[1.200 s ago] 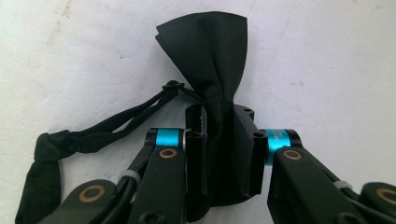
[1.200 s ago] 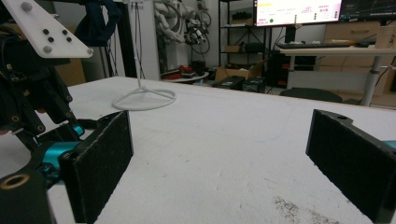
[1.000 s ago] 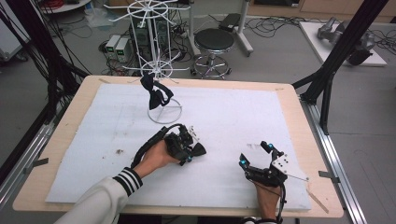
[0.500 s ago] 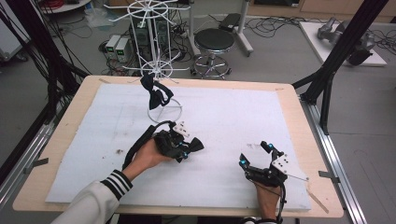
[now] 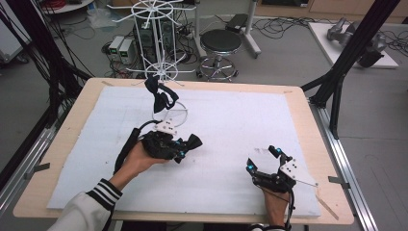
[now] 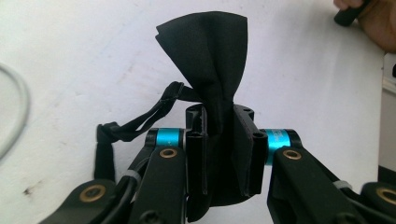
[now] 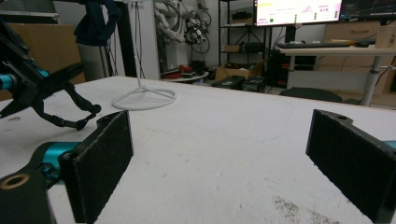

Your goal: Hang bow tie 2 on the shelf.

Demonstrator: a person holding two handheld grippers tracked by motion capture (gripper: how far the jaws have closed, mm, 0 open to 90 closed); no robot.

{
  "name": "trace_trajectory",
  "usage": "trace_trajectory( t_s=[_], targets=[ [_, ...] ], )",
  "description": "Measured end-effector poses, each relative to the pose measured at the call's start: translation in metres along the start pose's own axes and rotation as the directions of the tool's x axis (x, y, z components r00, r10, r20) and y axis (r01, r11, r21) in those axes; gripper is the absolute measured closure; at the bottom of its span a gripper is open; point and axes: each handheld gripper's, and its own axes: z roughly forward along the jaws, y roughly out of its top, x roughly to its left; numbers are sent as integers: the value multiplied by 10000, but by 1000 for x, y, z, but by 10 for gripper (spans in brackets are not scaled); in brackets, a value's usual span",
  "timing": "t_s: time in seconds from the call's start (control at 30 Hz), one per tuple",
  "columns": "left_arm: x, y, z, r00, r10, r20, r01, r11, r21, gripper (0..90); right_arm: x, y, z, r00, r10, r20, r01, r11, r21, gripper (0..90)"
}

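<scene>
Black bow tie (image 6: 208,70) pinched between left gripper (image 6: 219,140) jaws, above table

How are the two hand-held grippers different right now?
The left gripper is shut on a black bow tie, lifted above the white mat; the right gripper stands wide open with nothing between its pads, resting low near the mat's edge. Both have black jaws with blue joints.

Light wooden table (image 5: 298,96), rounded corners, almost fully covered by a white sheet (image 5: 240,125); bare wood shows as a margin along every edge. Round white wire base of the rack (image 5: 169,115) sits on the sheet near the far edge, left of centre. Small dark specks on sheet towards near-left corner
</scene>
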Motion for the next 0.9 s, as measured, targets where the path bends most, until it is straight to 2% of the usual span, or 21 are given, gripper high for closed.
trace_trajectory(
  t_s=[0.07,0.37,0.57,0.77,0.9],
  targets=[
    [2,-2,-6,9999,-113,-23,112,9994,-339,760,0,0,0,10000,-30,1,30,10000,0,67],
    [10,-10,-33,9988,-479,-41,471,9917,-1199,760,0,0,0,10000,-31,-6,31,10000,4,67],
    [17,-18,-55,9975,-690,-145,652,9813,-1811,760,0,0,0,10000,-45,1,45,10000,-3,67],
    [26,-28,-78,9948,-970,-298,870,9665,-2413,760,0,0,0,10000,-38,4,38,10000,15,67],
    [30,-32,-88,9925,-1134,-445,978,9593,-2651,760,0,0,0,10000,-51,-22,51,10000,1,67]
  ],
)
